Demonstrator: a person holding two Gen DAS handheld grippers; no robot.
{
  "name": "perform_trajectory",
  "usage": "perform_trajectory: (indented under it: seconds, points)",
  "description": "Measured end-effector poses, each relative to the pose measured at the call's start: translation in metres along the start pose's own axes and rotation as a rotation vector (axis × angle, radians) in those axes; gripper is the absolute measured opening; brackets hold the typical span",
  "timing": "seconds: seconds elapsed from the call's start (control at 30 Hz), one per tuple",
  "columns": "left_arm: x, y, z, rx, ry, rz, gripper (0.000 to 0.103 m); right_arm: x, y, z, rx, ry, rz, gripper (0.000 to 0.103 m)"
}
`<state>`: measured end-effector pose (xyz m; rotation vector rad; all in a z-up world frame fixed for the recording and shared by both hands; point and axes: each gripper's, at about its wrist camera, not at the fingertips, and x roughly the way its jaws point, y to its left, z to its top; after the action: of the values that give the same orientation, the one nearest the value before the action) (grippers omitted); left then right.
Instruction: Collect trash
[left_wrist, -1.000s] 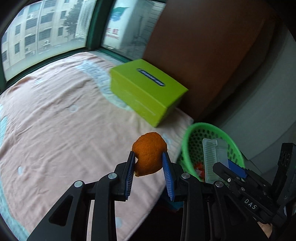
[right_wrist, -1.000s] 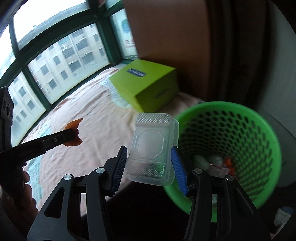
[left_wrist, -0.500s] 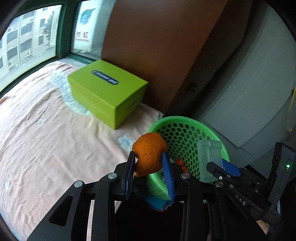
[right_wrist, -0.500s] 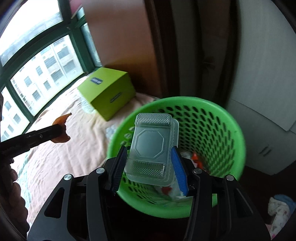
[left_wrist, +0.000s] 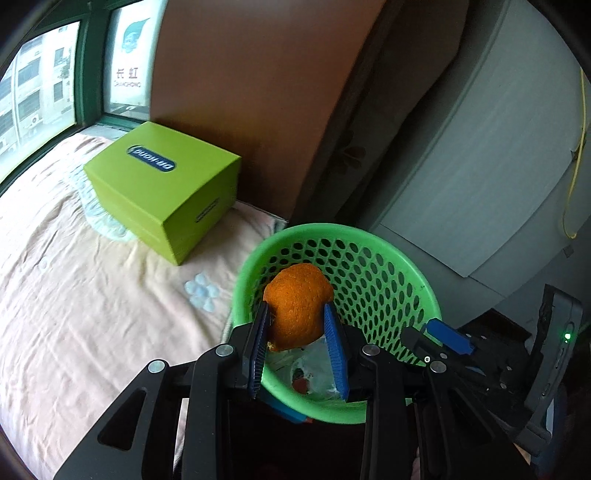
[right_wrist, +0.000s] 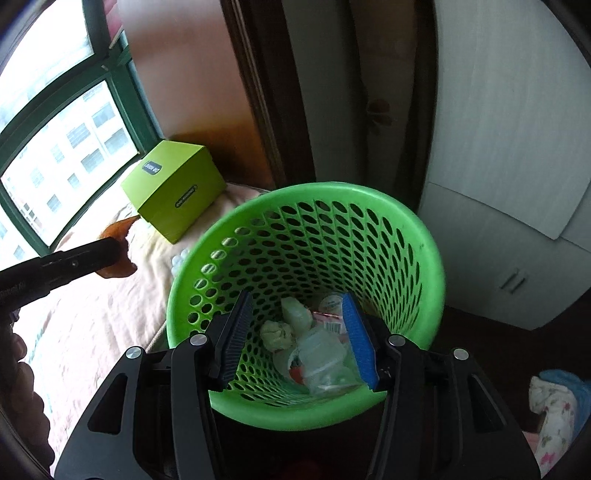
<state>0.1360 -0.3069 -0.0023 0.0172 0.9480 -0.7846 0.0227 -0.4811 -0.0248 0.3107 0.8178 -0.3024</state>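
Note:
My left gripper (left_wrist: 297, 338) is shut on an orange peel (left_wrist: 297, 306) and holds it over the near-left rim of the green perforated trash basket (left_wrist: 399, 258). In the right wrist view the peel (right_wrist: 116, 251) shows at the left, still outside the basket (right_wrist: 424, 236). My right gripper (right_wrist: 297, 341) is open and empty above the basket mouth. The clear plastic container (right_wrist: 321, 350) lies inside the basket among other trash, including a crumpled greenish wad (right_wrist: 277, 334).
A lime-green box (left_wrist: 162, 188) stands on the pink bedspread (left_wrist: 74, 295) near the window. A brown headboard (left_wrist: 251, 92) and grey cabinet (left_wrist: 480, 147) stand behind the basket. A floral cloth (right_wrist: 554, 410) lies on the floor at the right.
Both grippers moved right over the basket. My right gripper opened and the clear container dropped into the basket. The left still grips the peel.

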Motion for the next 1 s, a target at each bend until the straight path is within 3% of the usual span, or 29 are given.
perform_trajectory:
  seconds: [0.1, 0.17, 0.57, 0.63, 0.7, 1.0]
  points:
    - [0.006, -0.008, 0.001, 0.016, 0.008, -0.005, 0.029, -0.001, -0.003, 0.001, 0.006, -0.005, -0.002, 0.052]
    - [0.010, -0.013, 0.002, 0.028, 0.011, 0.000, 0.029, -0.005, -0.007, 0.001, 0.012, -0.016, -0.009, 0.058]
    - [0.033, -0.034, 0.002, 0.068, 0.047, 0.002, 0.032, -0.020, -0.022, 0.000, 0.048, -0.051, -0.027, 0.065]
    - [0.036, -0.036, 0.001, 0.072, 0.053, -0.003, 0.036, -0.020, -0.024, -0.001, 0.054, -0.052, -0.029, 0.065]
    - [0.038, -0.039, 0.000, 0.075, 0.052, 0.001, 0.047, -0.021, -0.025, -0.002, 0.059, -0.051, -0.032, 0.065]
    - [0.027, -0.032, -0.004, 0.068, 0.029, 0.038, 0.066, -0.023, -0.020, -0.007, 0.057, -0.049, -0.025, 0.067]
